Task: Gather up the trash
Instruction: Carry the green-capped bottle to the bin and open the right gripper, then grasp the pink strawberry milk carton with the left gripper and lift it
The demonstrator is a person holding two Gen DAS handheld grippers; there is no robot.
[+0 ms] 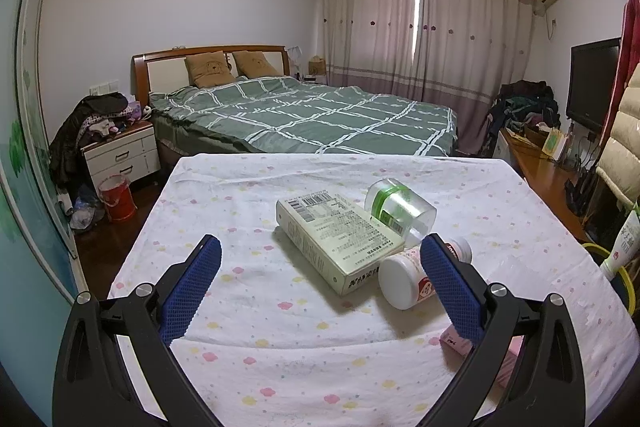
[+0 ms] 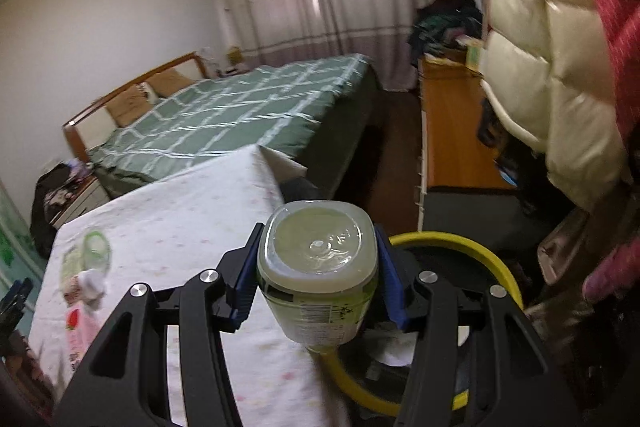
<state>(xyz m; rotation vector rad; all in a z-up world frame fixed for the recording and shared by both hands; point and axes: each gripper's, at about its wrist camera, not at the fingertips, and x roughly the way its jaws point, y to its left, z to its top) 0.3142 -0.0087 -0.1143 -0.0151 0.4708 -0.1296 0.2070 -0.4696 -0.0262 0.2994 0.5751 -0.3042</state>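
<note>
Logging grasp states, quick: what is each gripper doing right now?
Left gripper: open, holding nothing.
Right gripper: closed on a pale green plastic bottle.

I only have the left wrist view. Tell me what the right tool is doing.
Observer: The right tool is shut on a translucent plastic bottle with a green label, base toward the camera.
Operator: Report where it is.
Observer: At the edge of the cloth-covered table, next to the yellow-rimmed bin. I cannot tell whether it is directly above the bin.
Operator: Say what is in the bin.
Observer: Something white and crumpled lies inside.
</note>
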